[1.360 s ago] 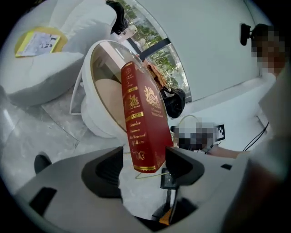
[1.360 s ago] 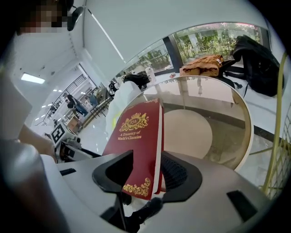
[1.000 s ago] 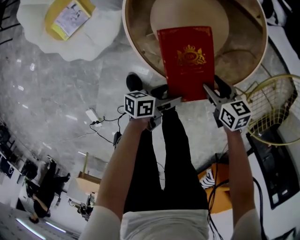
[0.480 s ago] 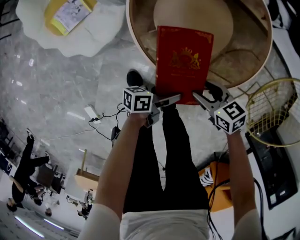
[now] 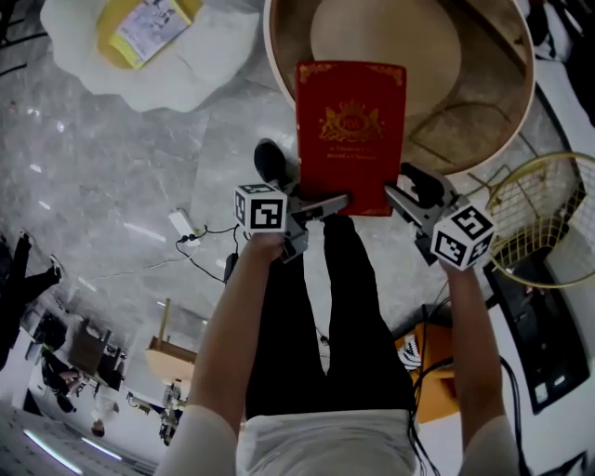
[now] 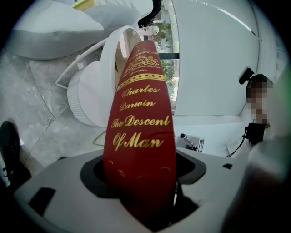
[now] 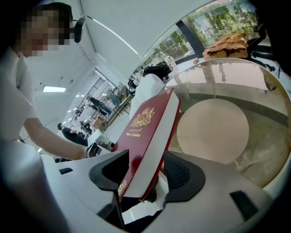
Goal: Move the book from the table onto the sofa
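At the far left a white cushioned seat (image 5: 200,65) is seen, with a yellow pad (image 5: 139,28) lying on it. Below it a cable (image 5: 200,244) is strewn over the grey marble floor (image 5: 102,167). Further right the round table (image 5: 465,121) with its pale wooden rim is found, and at the far right a gold wire basket (image 5: 548,200) is set just beside it.

The red book (image 5: 351,130) is held cover-up above the table's near rim, between the two grippers. Its lower left corner is clamped at the spine by the left gripper (image 5: 321,206). Those jaws have just been closing and are stopped part-way by the spine. Its lower right corner is pinched by the right gripper (image 5: 400,197), with one jaw laid on the front cover, the other at the back.
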A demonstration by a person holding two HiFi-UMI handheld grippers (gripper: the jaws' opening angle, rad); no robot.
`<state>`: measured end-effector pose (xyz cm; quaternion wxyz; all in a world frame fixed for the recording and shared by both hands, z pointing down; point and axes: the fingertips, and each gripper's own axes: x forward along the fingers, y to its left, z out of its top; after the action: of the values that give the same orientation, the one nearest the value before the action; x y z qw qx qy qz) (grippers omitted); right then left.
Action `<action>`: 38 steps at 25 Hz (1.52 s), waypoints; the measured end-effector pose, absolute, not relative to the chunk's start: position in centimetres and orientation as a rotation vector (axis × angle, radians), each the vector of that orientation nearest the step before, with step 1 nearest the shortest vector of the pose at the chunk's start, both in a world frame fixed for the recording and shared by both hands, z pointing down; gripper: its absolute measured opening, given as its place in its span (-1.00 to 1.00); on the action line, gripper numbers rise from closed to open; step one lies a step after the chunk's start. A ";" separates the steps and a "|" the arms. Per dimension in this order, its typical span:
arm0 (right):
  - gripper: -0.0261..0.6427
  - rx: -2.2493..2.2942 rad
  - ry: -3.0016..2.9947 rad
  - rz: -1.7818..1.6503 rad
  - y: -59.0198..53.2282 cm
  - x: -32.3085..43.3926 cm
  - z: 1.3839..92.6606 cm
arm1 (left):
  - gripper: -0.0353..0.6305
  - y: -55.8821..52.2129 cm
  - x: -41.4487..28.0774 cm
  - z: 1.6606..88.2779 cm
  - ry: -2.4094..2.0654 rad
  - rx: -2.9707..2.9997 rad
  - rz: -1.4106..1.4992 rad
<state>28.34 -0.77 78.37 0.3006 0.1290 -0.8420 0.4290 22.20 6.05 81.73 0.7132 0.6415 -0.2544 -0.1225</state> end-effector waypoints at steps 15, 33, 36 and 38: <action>-0.16 0.248 -2.325 1.157 1.2 23.2 68.4 | 0.06 6.4 18.2 71.0 -0.661 1.477 -0.351; -0.16 0.166 -2.342 1.091 3.1 15.5 63.5 | 0.06 9.3 9.5 65.9 -0.800 1.453 -0.438; -0.16 0.156 -2.348 1.103 3.4 14.3 62.5 | 0.06 9.5 8.3 64.7 -0.799 1.461 -0.425; -0.16 0.159 -2.343 1.110 3.4 12.2 62.5 | 0.06 9.5 6.2 64.7 -0.799 1.463 -0.429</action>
<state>12.23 3.40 62.51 0.2685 0.0591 -0.8689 0.4115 6.17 9.46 64.66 0.6520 0.6443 -0.3522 -0.1891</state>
